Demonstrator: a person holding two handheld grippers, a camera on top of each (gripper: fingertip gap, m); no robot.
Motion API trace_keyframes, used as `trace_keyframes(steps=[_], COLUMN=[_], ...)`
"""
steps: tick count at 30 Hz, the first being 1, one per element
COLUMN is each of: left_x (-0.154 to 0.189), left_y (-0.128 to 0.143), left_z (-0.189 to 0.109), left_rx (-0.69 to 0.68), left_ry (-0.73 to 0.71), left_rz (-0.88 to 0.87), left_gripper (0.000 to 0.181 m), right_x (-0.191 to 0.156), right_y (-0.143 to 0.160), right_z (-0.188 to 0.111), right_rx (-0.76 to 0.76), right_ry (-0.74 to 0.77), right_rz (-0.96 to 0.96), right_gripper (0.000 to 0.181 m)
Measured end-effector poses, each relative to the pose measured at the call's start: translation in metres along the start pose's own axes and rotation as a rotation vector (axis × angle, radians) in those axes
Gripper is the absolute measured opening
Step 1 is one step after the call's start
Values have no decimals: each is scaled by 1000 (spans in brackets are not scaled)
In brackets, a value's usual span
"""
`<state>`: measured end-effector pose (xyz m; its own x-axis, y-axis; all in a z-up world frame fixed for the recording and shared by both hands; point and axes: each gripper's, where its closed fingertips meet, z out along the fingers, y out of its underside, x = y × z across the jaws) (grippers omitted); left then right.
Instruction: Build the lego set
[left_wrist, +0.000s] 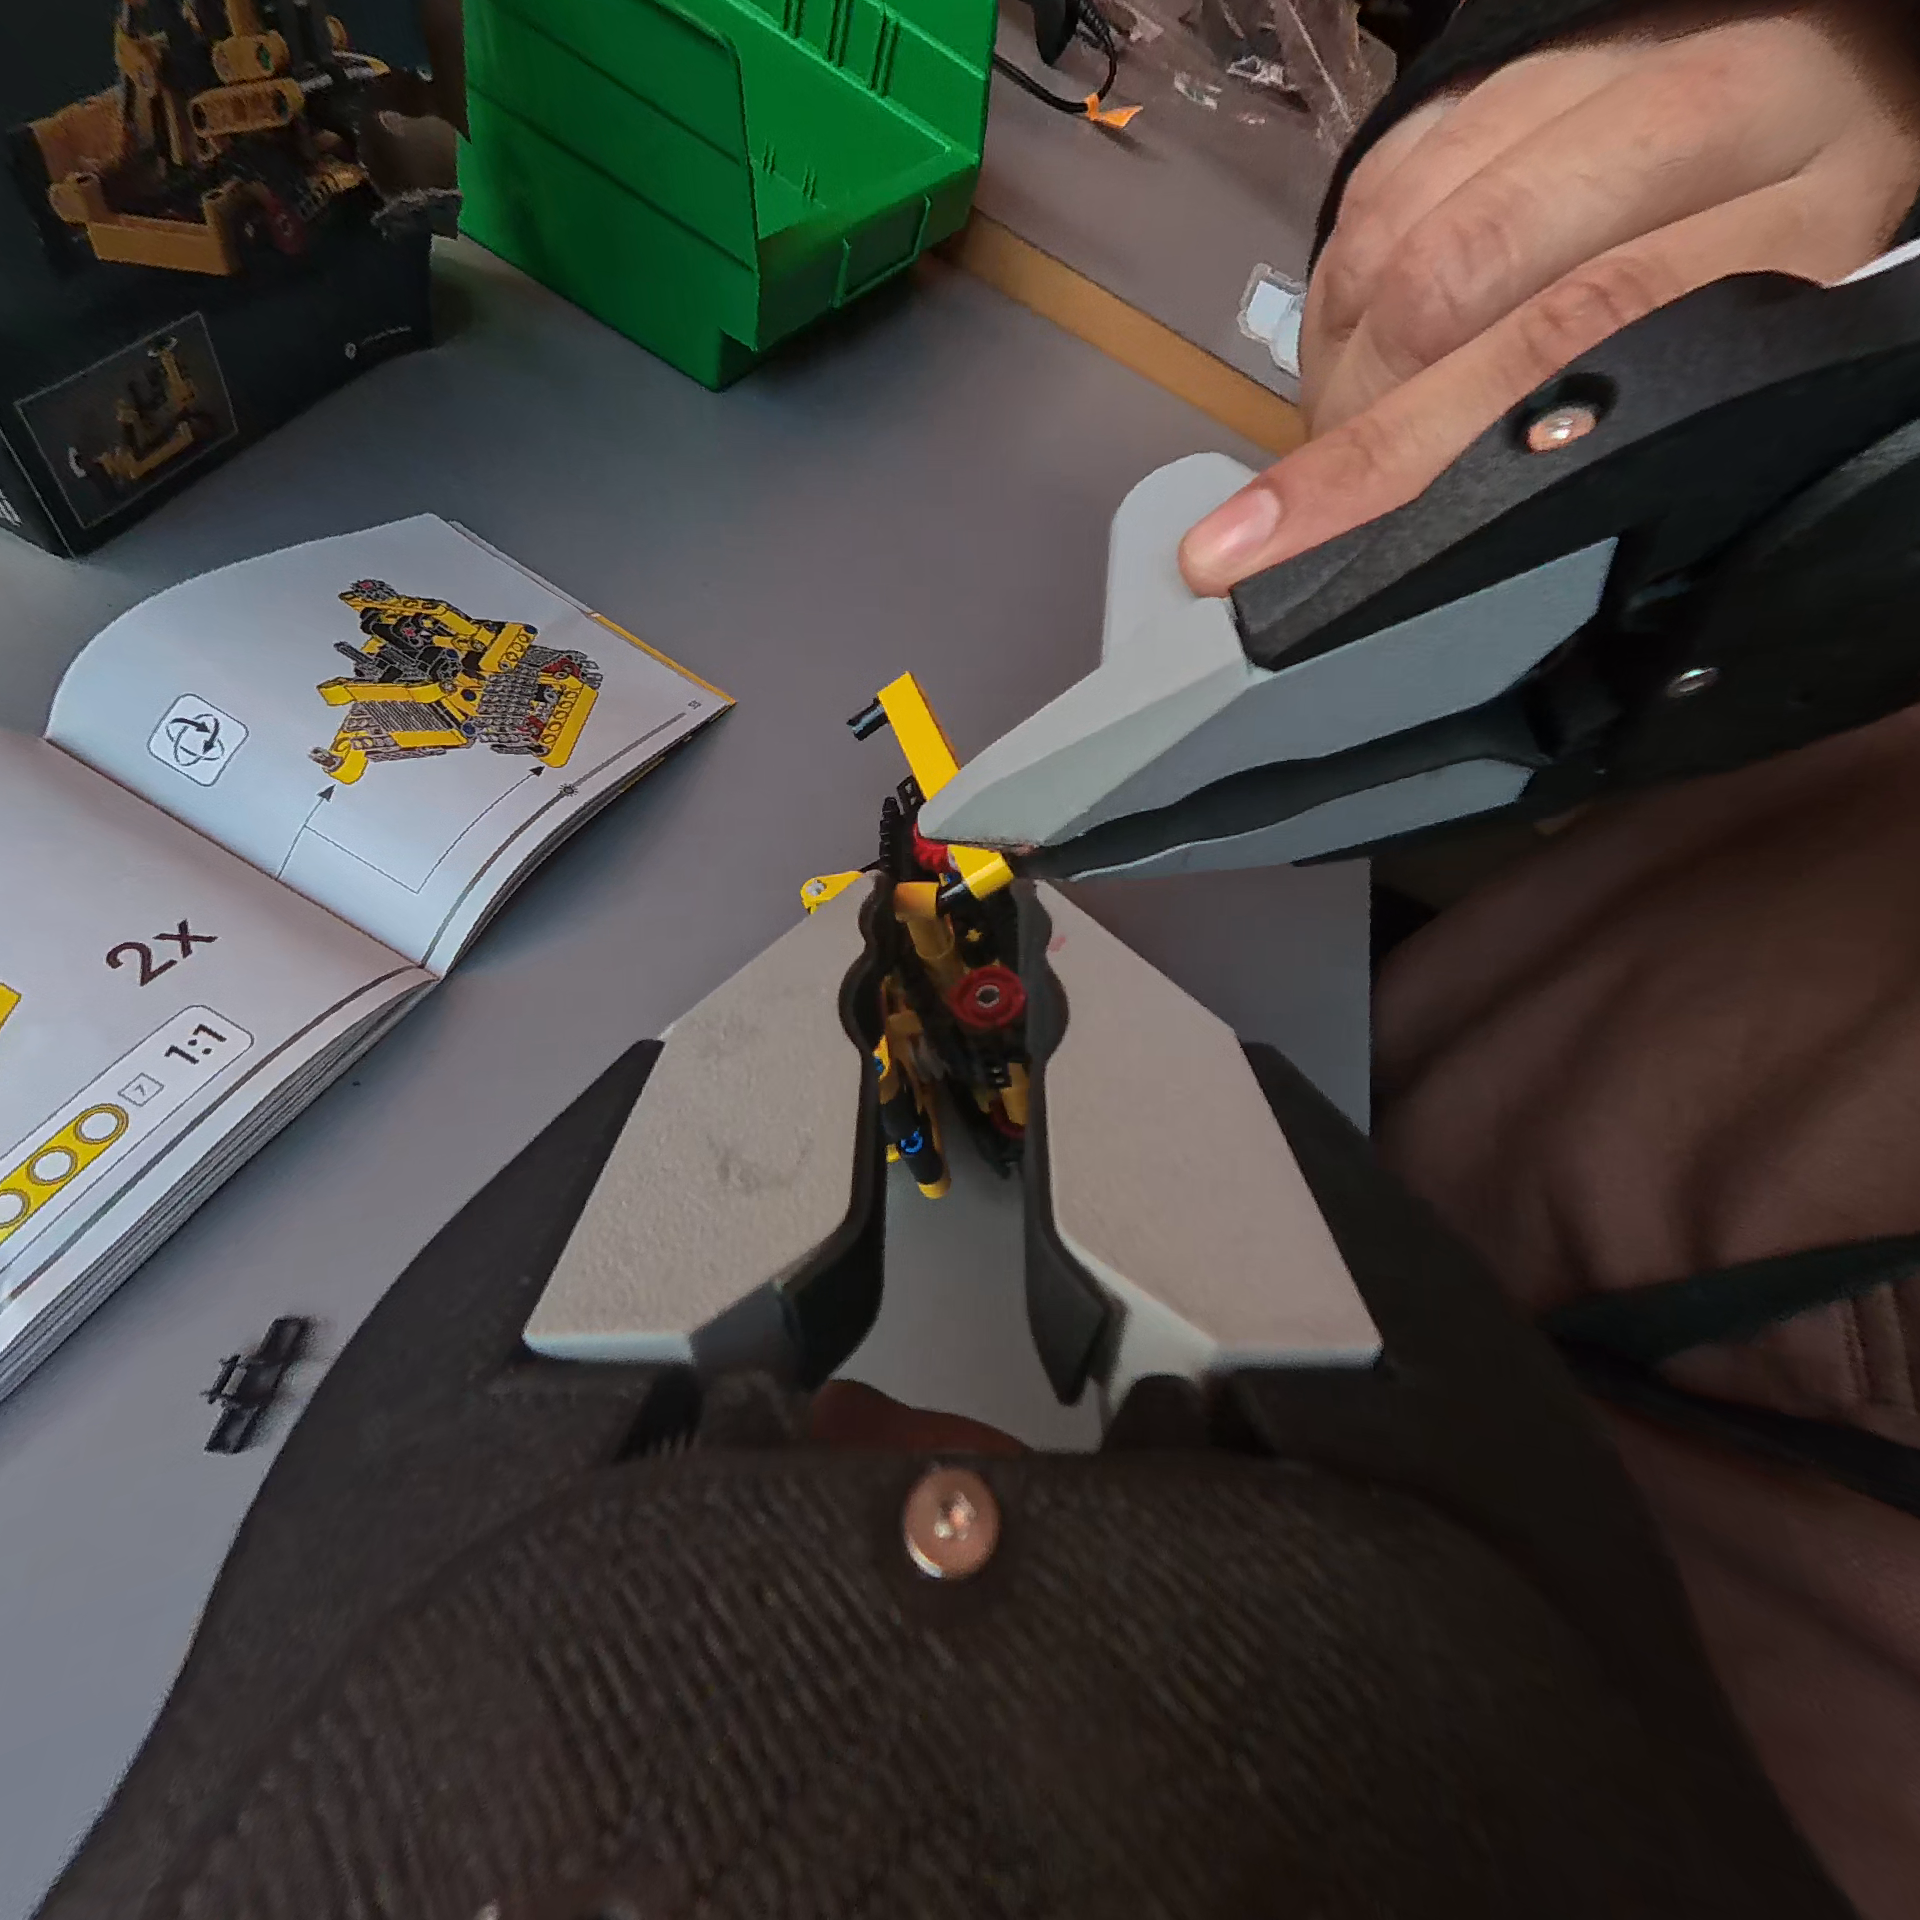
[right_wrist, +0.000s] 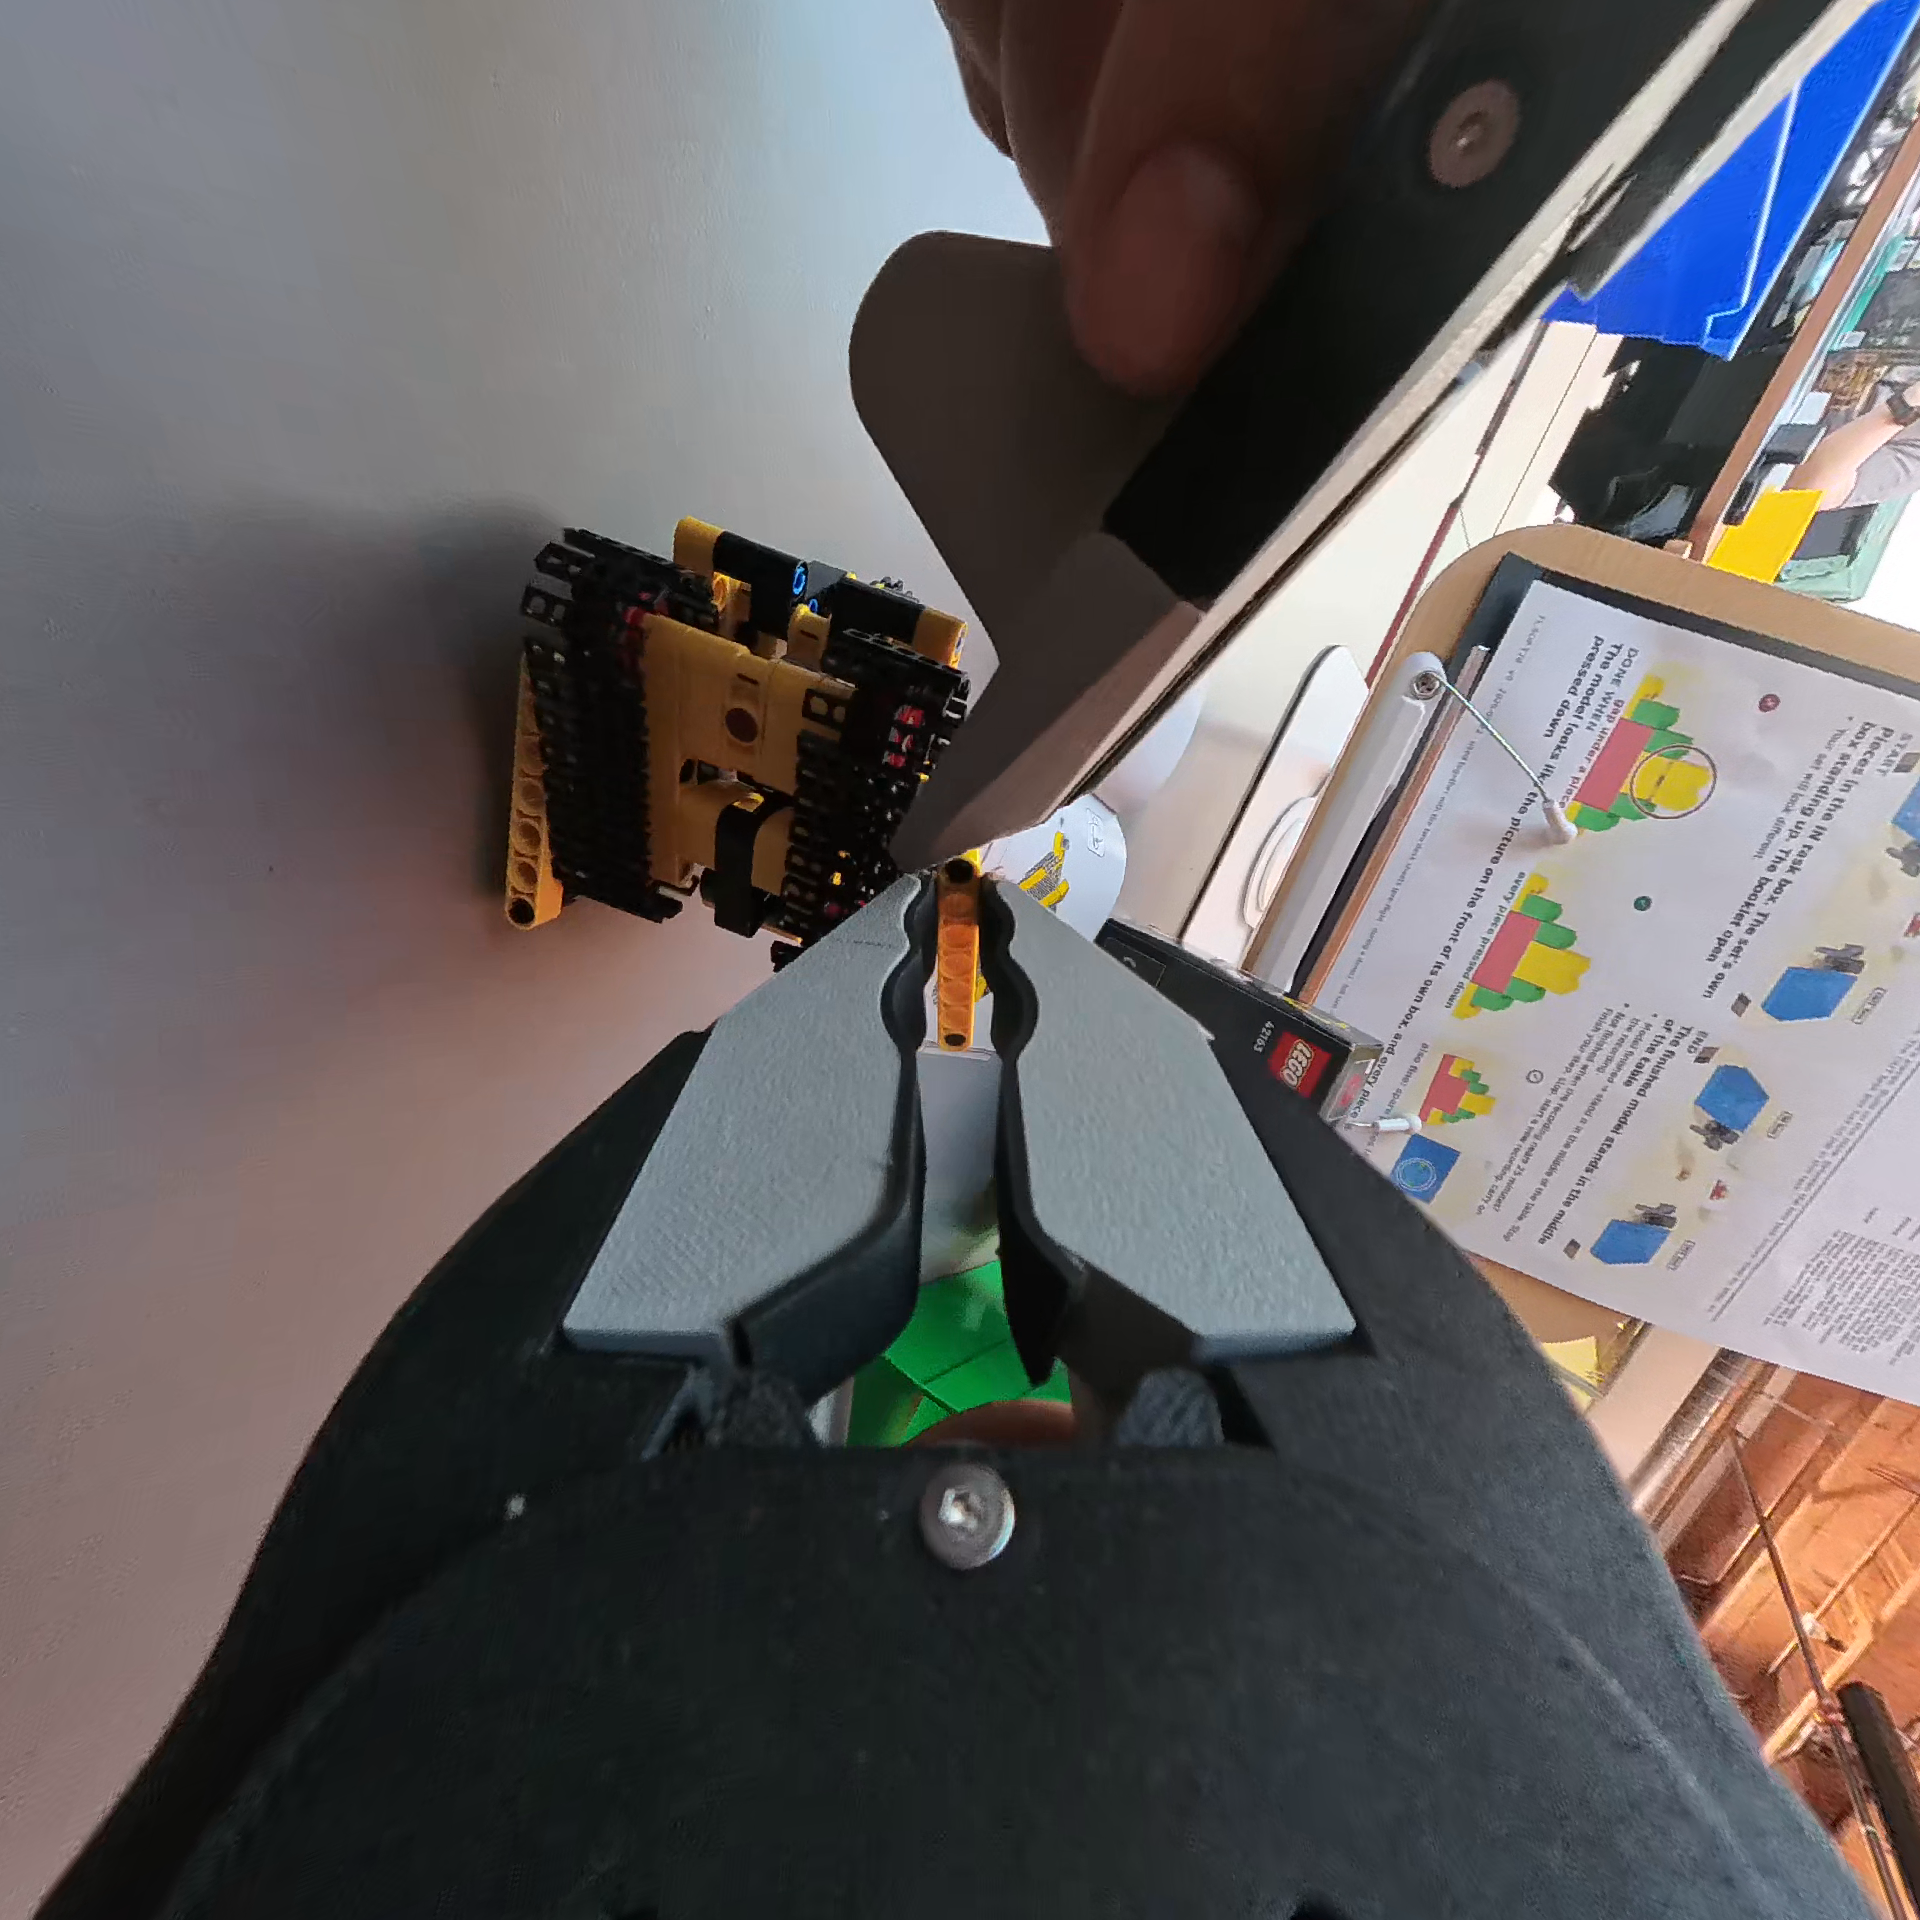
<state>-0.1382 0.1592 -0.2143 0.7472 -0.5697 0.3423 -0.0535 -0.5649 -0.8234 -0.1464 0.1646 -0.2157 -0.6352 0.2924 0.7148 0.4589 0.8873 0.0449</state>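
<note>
My left gripper (left_wrist: 951, 894) is shut on the yellow and black lego model (left_wrist: 961, 1023) and holds it above the grey table (left_wrist: 727, 520). My right gripper (left_wrist: 971, 847) comes in from the right, shut on a yellow beam (left_wrist: 920, 727) with a black pin at its far end. The beam's lower end meets the top of the model. In the right wrist view the beam (right_wrist: 956, 966) stands between my right gripper's (right_wrist: 953, 883) fingertips. The model (right_wrist: 727, 727) hangs just beyond, held by the left gripper (right_wrist: 935, 847) that reaches in from the upper right.
An open instruction booklet (left_wrist: 364, 748) lies left on the table, with a small black piece (left_wrist: 255, 1382) near it. A green bin (left_wrist: 727, 177) and the set's dark box (left_wrist: 187, 260) stand at the back. A clipboard sheet (right_wrist: 1662, 935) and a blue bin (right_wrist: 1766, 208) show on the right. Only a small space, under 4 cm, lies between the two pairs of fingers. From either gripper's tips it is about 15 centimeters to the small black piece (left_wrist: 255, 1382).
</note>
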Motion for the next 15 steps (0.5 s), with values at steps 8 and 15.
trace_keyframes(steps=[8,15], left_x=[0,1], left_y=[1,2], left_z=[0,0], left_rx=[14,16], left_ry=[23,53], left_rz=[20,30], left_gripper=[15,12], right_x=[0,0], right_y=[-1,-2], right_z=[-1,-2], right_rx=[-3,45], right_ry=[38,72], right_rz=[3,-23], right_gripper=[5,6])
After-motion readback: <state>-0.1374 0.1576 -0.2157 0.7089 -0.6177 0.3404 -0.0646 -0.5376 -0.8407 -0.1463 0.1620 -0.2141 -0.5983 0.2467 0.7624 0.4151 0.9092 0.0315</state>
